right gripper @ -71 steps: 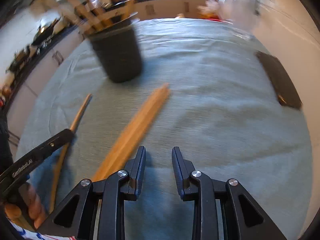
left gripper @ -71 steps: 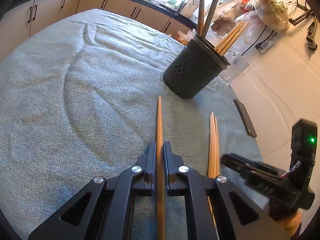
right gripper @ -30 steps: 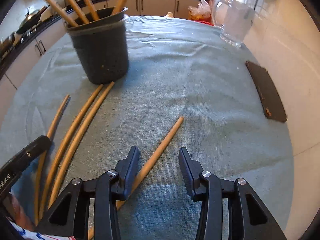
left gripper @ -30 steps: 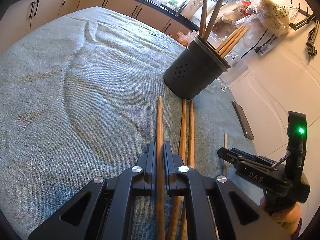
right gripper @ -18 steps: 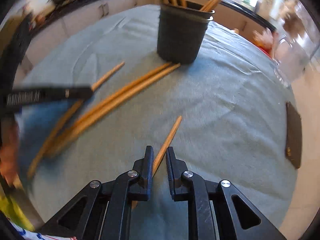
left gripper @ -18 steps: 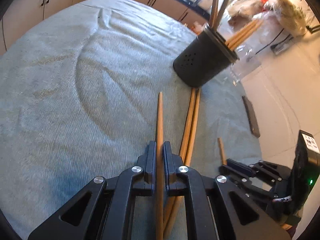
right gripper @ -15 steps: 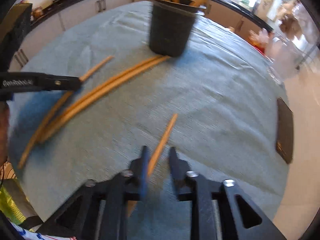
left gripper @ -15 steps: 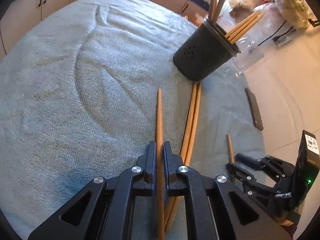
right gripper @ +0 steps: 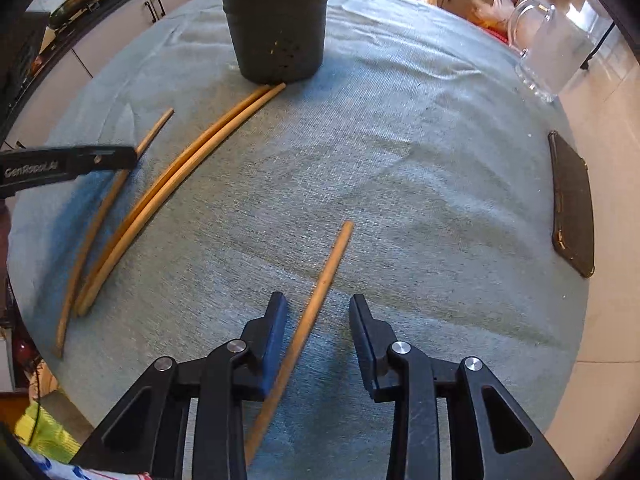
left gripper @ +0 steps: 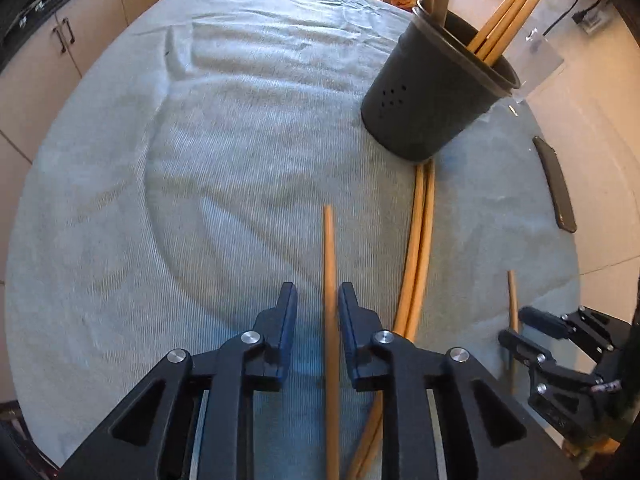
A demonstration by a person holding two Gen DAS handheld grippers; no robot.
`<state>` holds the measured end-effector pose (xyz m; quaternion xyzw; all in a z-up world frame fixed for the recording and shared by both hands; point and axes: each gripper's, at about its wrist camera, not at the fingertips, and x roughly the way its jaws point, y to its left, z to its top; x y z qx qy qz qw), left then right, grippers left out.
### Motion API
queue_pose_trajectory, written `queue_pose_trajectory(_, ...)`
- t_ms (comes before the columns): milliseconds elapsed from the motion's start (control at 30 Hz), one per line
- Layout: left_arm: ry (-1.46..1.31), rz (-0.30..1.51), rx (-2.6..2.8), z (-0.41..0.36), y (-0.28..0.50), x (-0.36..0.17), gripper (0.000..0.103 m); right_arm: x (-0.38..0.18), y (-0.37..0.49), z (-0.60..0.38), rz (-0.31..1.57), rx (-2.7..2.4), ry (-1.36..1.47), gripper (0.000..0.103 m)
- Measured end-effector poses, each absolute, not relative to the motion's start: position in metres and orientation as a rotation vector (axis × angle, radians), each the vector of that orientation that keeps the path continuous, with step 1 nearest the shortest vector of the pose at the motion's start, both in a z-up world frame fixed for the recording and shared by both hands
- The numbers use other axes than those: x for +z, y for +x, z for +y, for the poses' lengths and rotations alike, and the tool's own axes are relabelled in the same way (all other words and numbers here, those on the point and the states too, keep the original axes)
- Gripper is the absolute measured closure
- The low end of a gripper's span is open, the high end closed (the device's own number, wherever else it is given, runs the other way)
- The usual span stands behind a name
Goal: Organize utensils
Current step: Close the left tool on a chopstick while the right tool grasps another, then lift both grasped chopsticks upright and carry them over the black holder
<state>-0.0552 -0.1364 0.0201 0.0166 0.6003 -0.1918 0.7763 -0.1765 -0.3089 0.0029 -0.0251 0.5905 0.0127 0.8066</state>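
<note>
A dark utensil cup point(left gripper: 432, 92) point(right gripper: 280, 32) holding several wooden chopsticks stands on the grey-green cloth. My left gripper point(left gripper: 317, 296) points down over a single chopstick point(left gripper: 330, 280). Its jaws are opening, and the stick lies between the pads with gaps on both sides. My right gripper point(right gripper: 318, 302) point(left gripper: 516, 326) straddles another chopstick point(right gripper: 320, 284) point(left gripper: 512, 300). Its jaws are closing, and neither pad touches the stick. A pair of chopsticks point(left gripper: 420, 240) point(right gripper: 192, 168) lies side by side, running from the cup's base toward me. A finger of my left gripper point(right gripper: 92, 160) shows at the left.
A flat dark slab point(left gripper: 558, 188) point(right gripper: 572, 200) lies near the cloth's right edge. A glass jug point(right gripper: 548, 48) stands at the back right. Kitchen cabinets point(left gripper: 60, 40) run behind and to the left. The cloth point(left gripper: 200, 160) is bare left of the chopsticks.
My left gripper's jaws have parted off the chopstick they were clamping, and that view has tipped down toward the cloth. The right gripper has rolled, so the cup now sits at top centre.
</note>
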Motion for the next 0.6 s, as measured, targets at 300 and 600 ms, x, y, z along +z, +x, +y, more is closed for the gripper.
queue_pose_trajectory(300,0.155,1.269,-0.433,-0.159,-0.049,0.020,0.083,0.003,-0.150,-0.296,1.323,0.009,-0.093,0.089)
queue_pose_trajectory(600,0.070,1.120,-0.514,-0.136,-0.078,0.046,0.098,0.019,-0.162,-0.293,1.136,0.003,-0.063,0.097)
